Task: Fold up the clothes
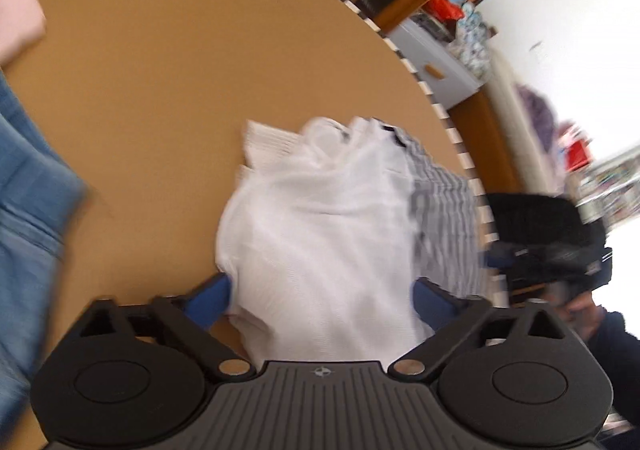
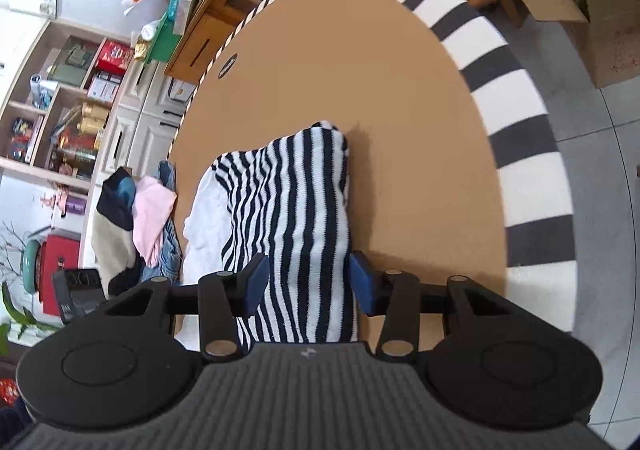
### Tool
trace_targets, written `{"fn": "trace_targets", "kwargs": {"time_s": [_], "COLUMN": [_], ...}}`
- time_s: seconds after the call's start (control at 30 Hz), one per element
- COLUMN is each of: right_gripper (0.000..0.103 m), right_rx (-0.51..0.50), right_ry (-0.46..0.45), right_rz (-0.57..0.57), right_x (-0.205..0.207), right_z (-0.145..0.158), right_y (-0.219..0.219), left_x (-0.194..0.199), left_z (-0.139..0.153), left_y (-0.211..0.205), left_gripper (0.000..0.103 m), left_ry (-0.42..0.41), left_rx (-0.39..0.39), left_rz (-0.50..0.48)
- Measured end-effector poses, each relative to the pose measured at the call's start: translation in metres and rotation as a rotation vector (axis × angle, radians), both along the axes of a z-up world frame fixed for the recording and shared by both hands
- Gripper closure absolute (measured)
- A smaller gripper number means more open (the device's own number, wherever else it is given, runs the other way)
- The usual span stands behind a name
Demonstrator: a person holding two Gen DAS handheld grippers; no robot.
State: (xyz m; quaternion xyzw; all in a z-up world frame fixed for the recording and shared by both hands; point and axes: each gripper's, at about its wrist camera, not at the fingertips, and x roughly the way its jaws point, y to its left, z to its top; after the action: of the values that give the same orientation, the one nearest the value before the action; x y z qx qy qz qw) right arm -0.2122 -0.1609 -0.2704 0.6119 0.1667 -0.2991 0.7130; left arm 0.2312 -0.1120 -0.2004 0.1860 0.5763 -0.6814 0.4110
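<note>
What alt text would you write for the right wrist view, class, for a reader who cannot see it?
The right gripper has a black-and-white striped garment between its blue pads, over a white garment on a brown table. A pile of clothes sits at the table's left edge.

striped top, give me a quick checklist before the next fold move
1. Right gripper on the striped top: fabric fills the gap between the pads, which sit against it. Ok.
2. Left gripper on the white garment: cloth lies between wide jaws; whether they press it, cannot tell.
3. Room on the brown table beyond the top: bare. Ok.
4. Pile of other clothes away from the fold: off to the side. Ok.
5. Top lying flat: bunched and raised. Not ok.
6. Left view sharp enough to judge edges: blurred. Not ok.
</note>
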Motion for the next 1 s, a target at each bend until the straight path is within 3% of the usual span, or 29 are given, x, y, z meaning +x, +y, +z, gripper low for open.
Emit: {"fn": "trace_targets", "kwargs": {"time_s": [0.03,0.07,0.1,0.2,0.43,0.67,0.83,1.0], "right_gripper": [0.059,0.072,0.090,0.090,0.093,0.094,0.094,0.094], "right_rx": [-0.008,-0.015,-0.023,-0.027,-0.055,-0.099,-0.125,-0.148], "right_ry": [0.021,0.047,0.073,0.080,0.129,0.140,0.179,0.189], "right_rz": [0.011,0.024,0.036,0.034,0.006,0.001,-0.001,-0.048], "right_x": [0.004,0.008,0.013,0.018,0.024,0.033,0.044,0.054], "right_z": [0.001,0.001,0.001,0.001,0.009,0.019,0.020,0.014], "right_y": [0.000,-0.001,-0.001,-0.001,0.006,-0.011,-0.059,-0.138], "left_x": [-0.001,-0.001,0.001,0.010,0.007,0.010,0.014,0.020], "left_z": [-0.005,-0.010,-0.015,-0.027,-0.017,-0.001,0.005,0.011], "left_y": [-0.001,-0.001,-0.001,0.004,0.015,0.005,-0.042,-0.121], "left_gripper": [0.049,0.073,0.083,0.084,0.086,0.086,0.086,0.086], "left_ry": [0.054,0.067,0.070,0.145,0.071,0.058,0.008,-0.057], "left_rx": [0.023,0.032,0.046,0.075,0.029,-0.002,-0.021,-0.052], "left_rz": [0.006,0.025,0.056,0.126,0.128,0.146,0.175,0.228]}}
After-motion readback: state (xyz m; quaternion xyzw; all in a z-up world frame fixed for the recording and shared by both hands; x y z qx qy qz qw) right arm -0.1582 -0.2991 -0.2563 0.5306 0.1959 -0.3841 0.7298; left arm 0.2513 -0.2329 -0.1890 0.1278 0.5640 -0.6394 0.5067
